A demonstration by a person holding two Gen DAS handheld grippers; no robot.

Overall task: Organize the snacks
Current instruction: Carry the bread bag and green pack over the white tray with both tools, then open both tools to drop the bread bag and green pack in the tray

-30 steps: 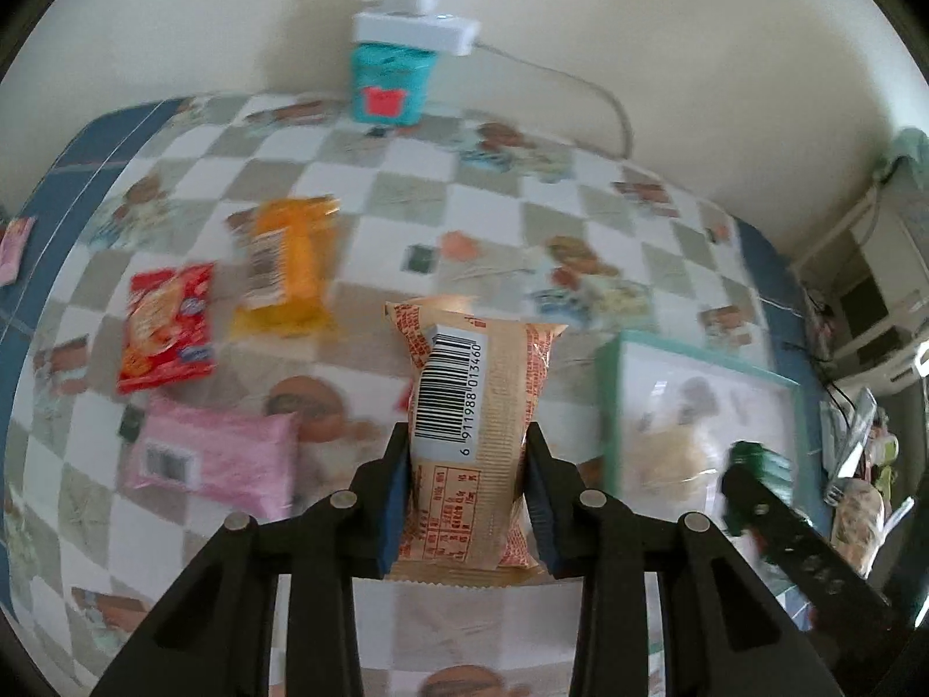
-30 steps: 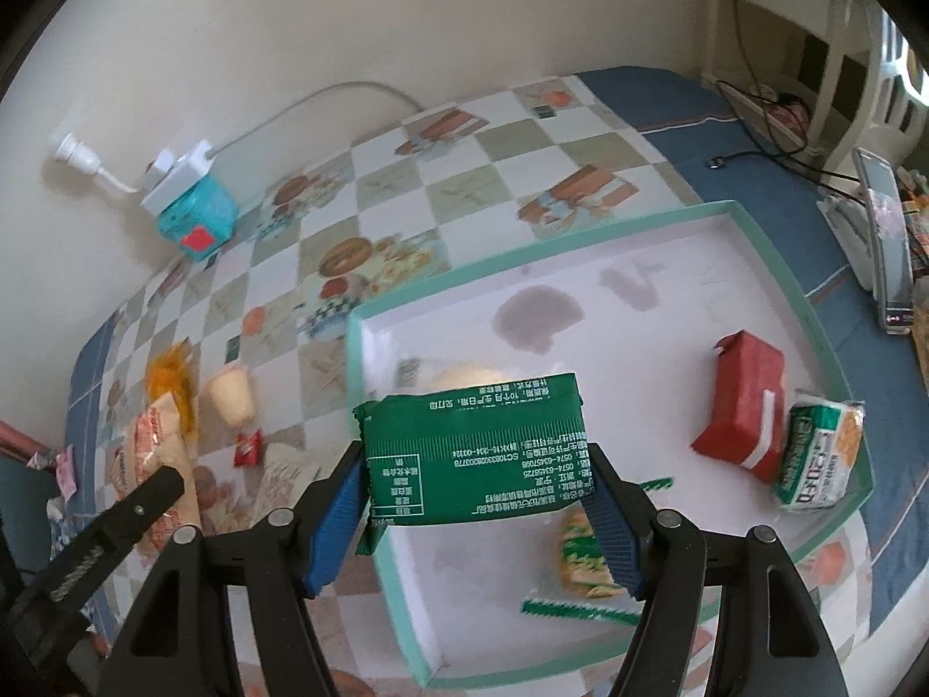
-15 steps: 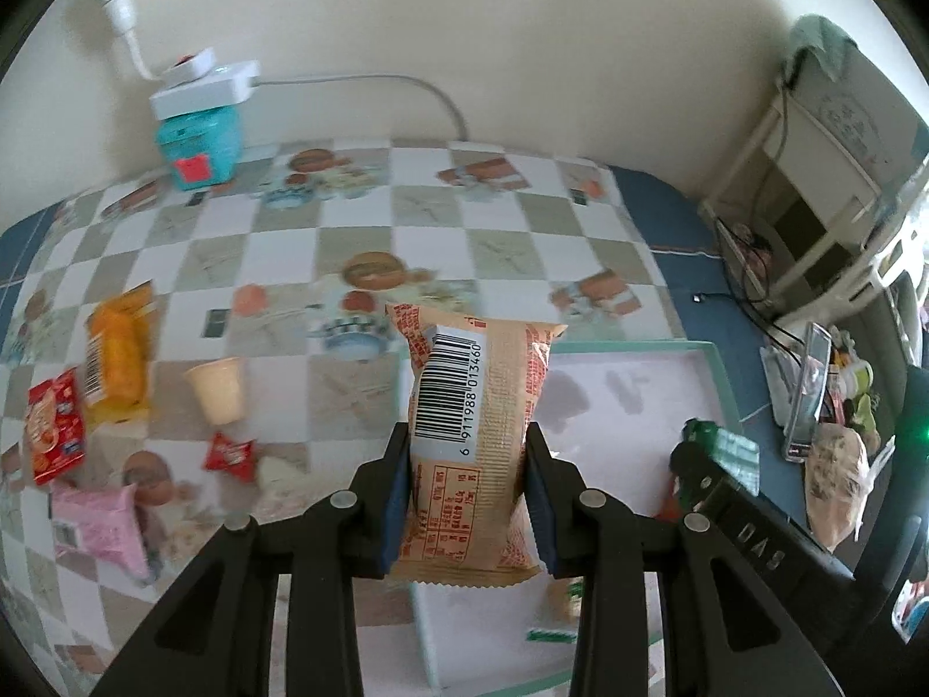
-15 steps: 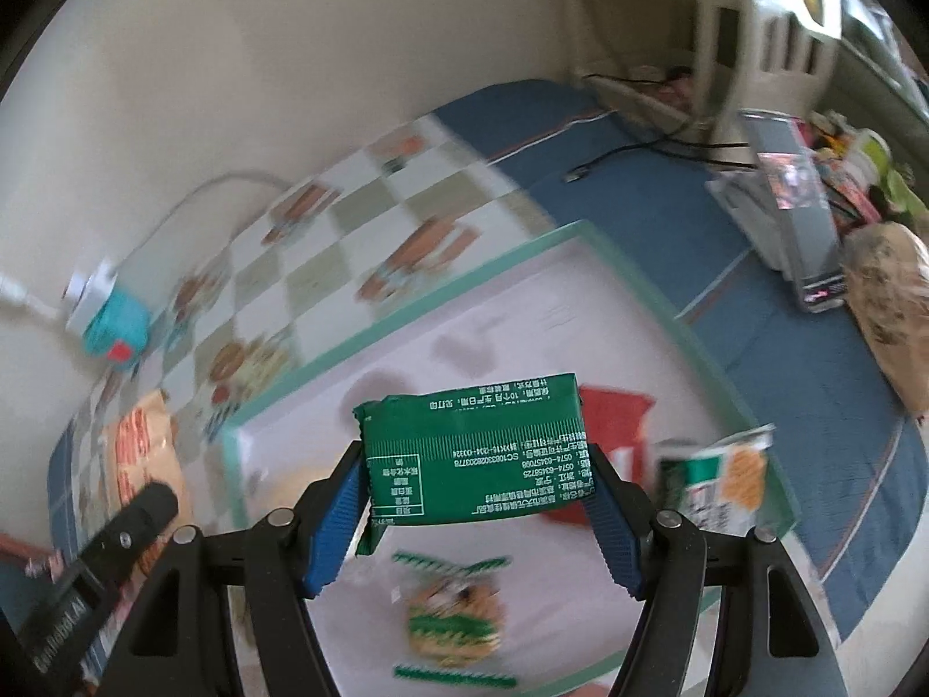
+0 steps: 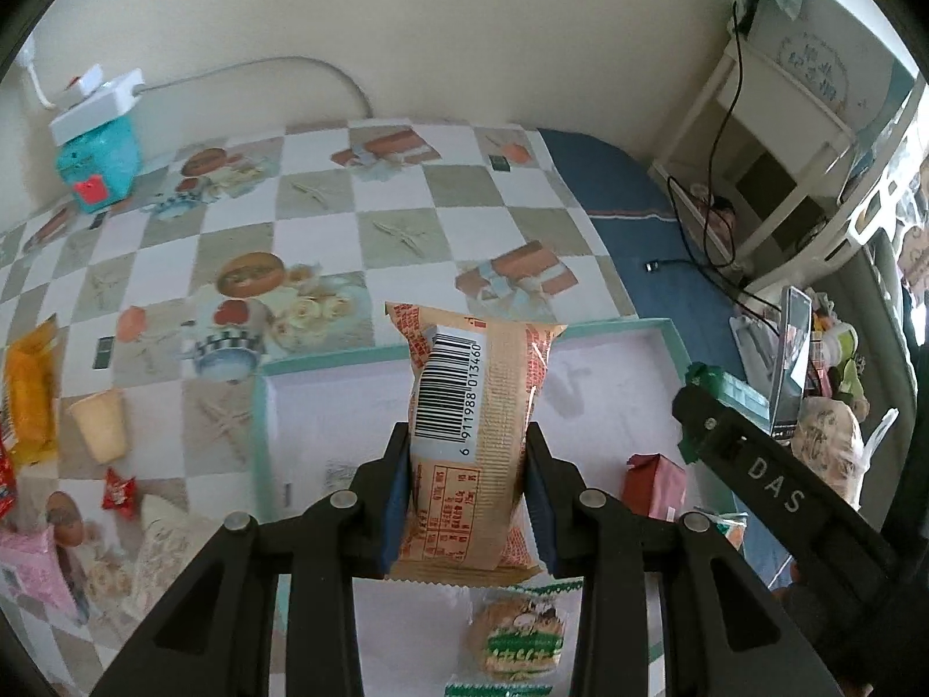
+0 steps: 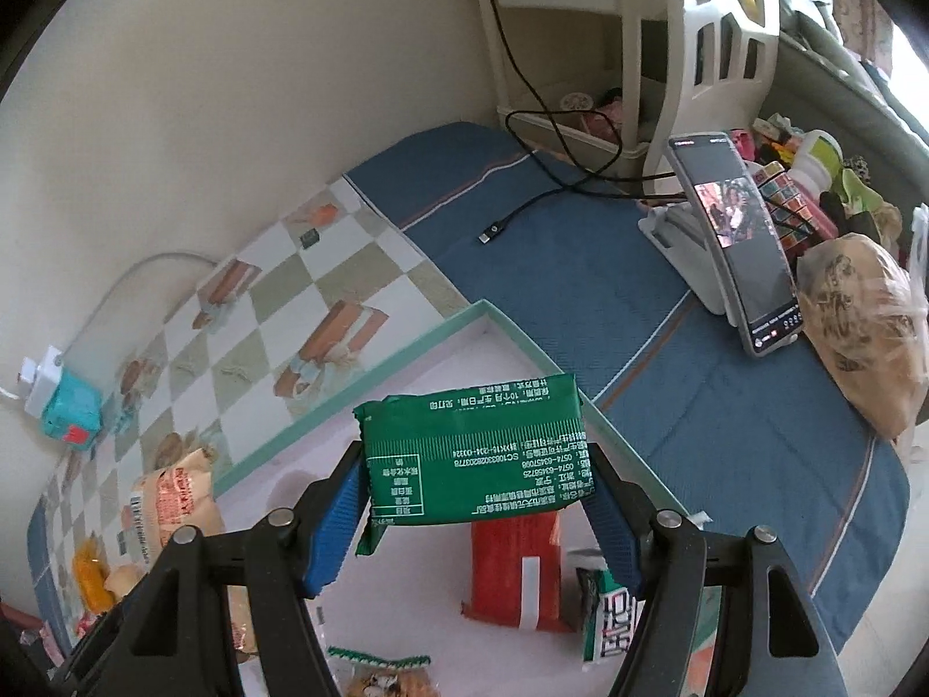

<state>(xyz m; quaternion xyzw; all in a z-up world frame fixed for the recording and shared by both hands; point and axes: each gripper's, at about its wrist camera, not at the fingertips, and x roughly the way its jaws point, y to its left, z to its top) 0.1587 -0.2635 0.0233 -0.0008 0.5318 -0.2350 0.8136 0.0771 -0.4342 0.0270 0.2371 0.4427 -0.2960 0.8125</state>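
Observation:
My left gripper (image 5: 467, 499) is shut on an orange snack packet (image 5: 470, 435) with a barcode, held upright above the teal-rimmed white tray (image 5: 325, 360). My right gripper (image 6: 473, 499) is shut on a green snack packet (image 6: 473, 456), held flat over the tray's far right corner (image 6: 488, 313). Inside the tray lie a red packet (image 6: 514, 572), a green-and-white packet (image 6: 607, 618) and a round biscuit pack (image 5: 517, 636). The right gripper with its green packet (image 5: 717, 386) shows at the right of the left wrist view.
Loose snacks lie on the checked cloth left of the tray: a yellow packet (image 5: 29, 401), a cream cup-shaped sweet (image 5: 101, 427), a small red sweet (image 5: 119, 493) and a pink packet (image 5: 32, 575). A teal box (image 5: 98, 165) stands by the wall. A phone on a stand (image 6: 737, 238) and a cable (image 6: 522, 215) sit right of the tray.
Both grippers have swung to the right with their packets still held, from over the checked cloth and tray's left edge to over the tray; the right one now hangs over its far right corner.

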